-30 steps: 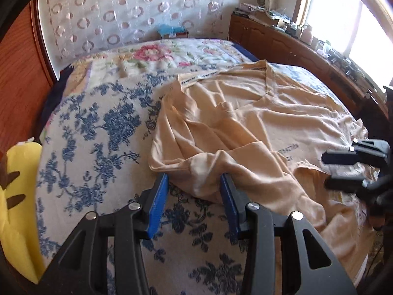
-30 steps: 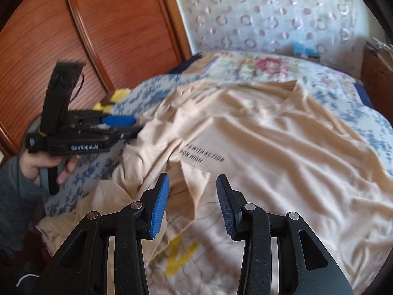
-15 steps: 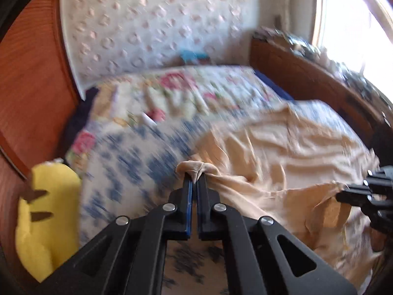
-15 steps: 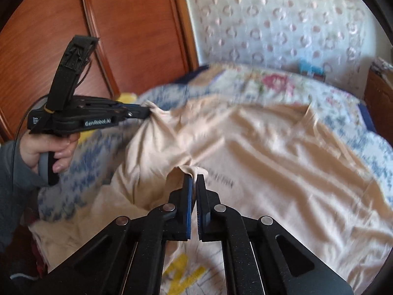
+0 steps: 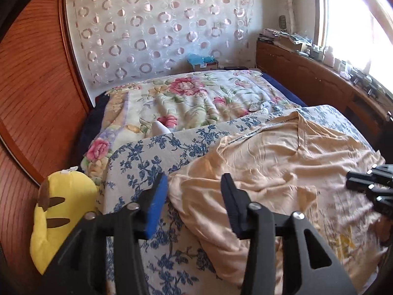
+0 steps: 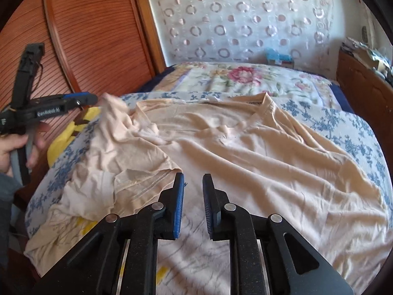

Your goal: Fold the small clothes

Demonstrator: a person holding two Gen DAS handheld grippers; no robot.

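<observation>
L gripper point(image 5: 194, 194): jaws opening, roughly half spread, nothing pinched. A loose edge of the peach T-shirt point(image 5: 282, 172) lies below and between the pads, apart from both. R gripper point(image 6: 192, 196): jaws opening too, gap narrow, nothing clamped; only shirt fabric seen through the gap, and a hemmed sleeve fold sits just left of its left pad.

Shirt is spread across the bed straight ahead of both tools, neckline at the far end, wrinkled, w/ a bunched-up part on the L-gripper side. In the right wrist view the L gripper point(image 6: 83, 98) is off to the left, held by a hand point(image 6: 17, 145) w/ a grey sleeve; a peak of shirt cloth stands right at its tip, can't tell if touching.

Surface: blue-floral bedspread point(image 5: 152, 157) under the shirt, soft and rumpled. Beyond it, further ahead of the tools, a pink-and-green floral quilt point(image 5: 196, 98). Yellow plush toy point(image 5: 61, 211) to the left of the L gripper, at the bed's edge.

Room: reddish wood panel wall point(image 5: 32, 93) on the left, white curtain w/ ring pattern point(image 5: 159, 24) behind the bed head, small blue box point(image 5: 203, 62) at its foot. To the right, a wood cabinet point(image 5: 307, 76) w/ clutter on top, under a bright window point(image 5: 361, 12).
</observation>
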